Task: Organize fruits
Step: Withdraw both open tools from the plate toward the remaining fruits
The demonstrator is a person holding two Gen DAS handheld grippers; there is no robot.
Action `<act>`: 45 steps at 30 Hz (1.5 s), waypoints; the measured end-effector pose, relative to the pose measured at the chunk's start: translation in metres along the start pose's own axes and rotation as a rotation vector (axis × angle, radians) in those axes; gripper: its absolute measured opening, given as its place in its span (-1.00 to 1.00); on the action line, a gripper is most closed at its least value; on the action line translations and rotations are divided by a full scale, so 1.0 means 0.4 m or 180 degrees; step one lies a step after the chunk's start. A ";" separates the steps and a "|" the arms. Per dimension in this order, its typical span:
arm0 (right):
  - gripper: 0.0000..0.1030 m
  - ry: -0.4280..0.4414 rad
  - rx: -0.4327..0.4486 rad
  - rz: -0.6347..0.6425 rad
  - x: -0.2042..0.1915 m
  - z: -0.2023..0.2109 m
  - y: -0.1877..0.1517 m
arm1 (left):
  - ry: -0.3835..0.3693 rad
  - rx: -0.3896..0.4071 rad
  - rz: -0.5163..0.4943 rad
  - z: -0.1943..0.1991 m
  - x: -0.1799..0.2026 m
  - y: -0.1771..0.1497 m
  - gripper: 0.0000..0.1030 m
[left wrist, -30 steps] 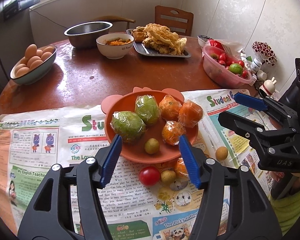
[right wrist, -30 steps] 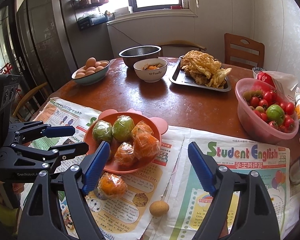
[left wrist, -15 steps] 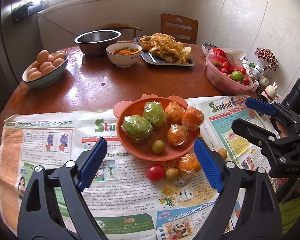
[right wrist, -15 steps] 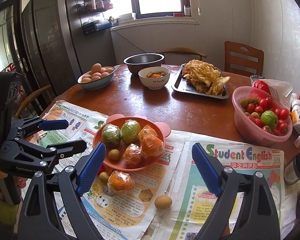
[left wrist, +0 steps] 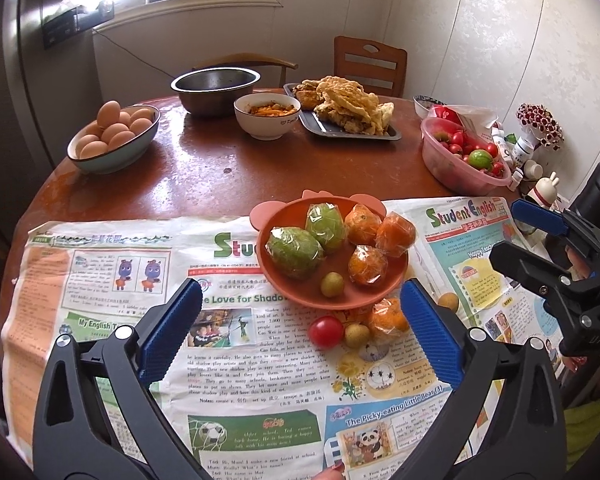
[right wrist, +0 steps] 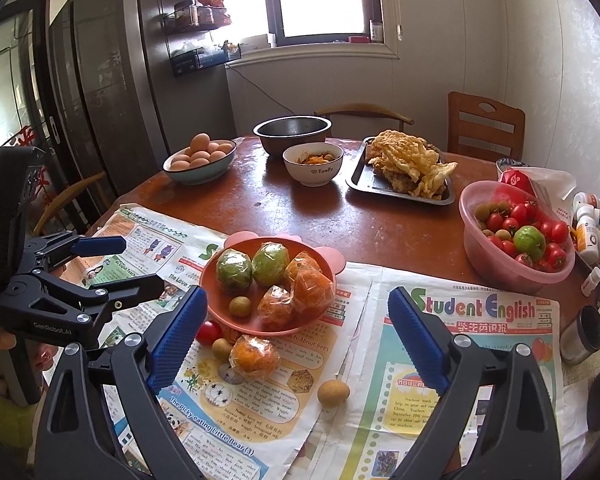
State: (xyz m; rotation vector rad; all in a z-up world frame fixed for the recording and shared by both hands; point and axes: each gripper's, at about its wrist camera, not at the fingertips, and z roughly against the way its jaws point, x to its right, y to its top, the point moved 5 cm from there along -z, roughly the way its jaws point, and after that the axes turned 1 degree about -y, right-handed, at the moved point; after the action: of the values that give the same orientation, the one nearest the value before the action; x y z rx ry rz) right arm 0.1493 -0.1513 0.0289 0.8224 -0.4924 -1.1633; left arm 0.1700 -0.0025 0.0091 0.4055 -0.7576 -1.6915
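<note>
The orange plate (left wrist: 284,292) (right wrist: 252,320) holds two wrapped green fruits (left wrist: 294,252), three wrapped oranges (left wrist: 367,265) and a small yellow fruit (left wrist: 332,284). On the newspaper in front of it lie a cherry tomato (left wrist: 326,332), a wrapped orange (right wrist: 254,356) and two more small yellow fruits (right wrist: 222,349) (right wrist: 333,392). My left gripper (left wrist: 300,300) (right wrist: 140,262) hovers short of the plate, its jaws opening with nothing between them. My right gripper (right wrist: 298,308) (left wrist: 506,228) hangs to the right of it, its jaws also opening and empty.
A pink bowl (left wrist: 452,172) of tomatoes stands at the right. Farther back are a bowl of eggs (left wrist: 112,148), a steel bowl (left wrist: 216,92), a white bowl (left wrist: 266,120) and a tray of fried food (left wrist: 344,108). Bottles (right wrist: 592,224) crowd the right edge.
Both grippers drew back and upward from the plate. The left jaws spread wide apart, away from the small yellow fruit on the plate; the right jaws widened a little.
</note>
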 end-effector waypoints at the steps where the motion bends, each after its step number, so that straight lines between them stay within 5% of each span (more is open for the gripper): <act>1: 0.78 -0.0004 0.0005 0.0008 -0.003 0.004 0.000 | 0.0001 0.0000 0.0005 0.002 -0.001 -0.003 0.81; 45: 0.81 0.0027 -0.0227 0.0169 -0.062 0.016 -0.150 | 0.0110 -0.0239 -0.0038 0.001 -0.031 -0.163 0.81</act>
State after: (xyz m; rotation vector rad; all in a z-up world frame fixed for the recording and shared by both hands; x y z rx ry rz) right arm 0.1001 -0.1397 -0.0121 0.7484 -0.4606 -1.1217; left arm 0.1254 0.0166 -0.0360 0.3867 -0.6655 -1.7145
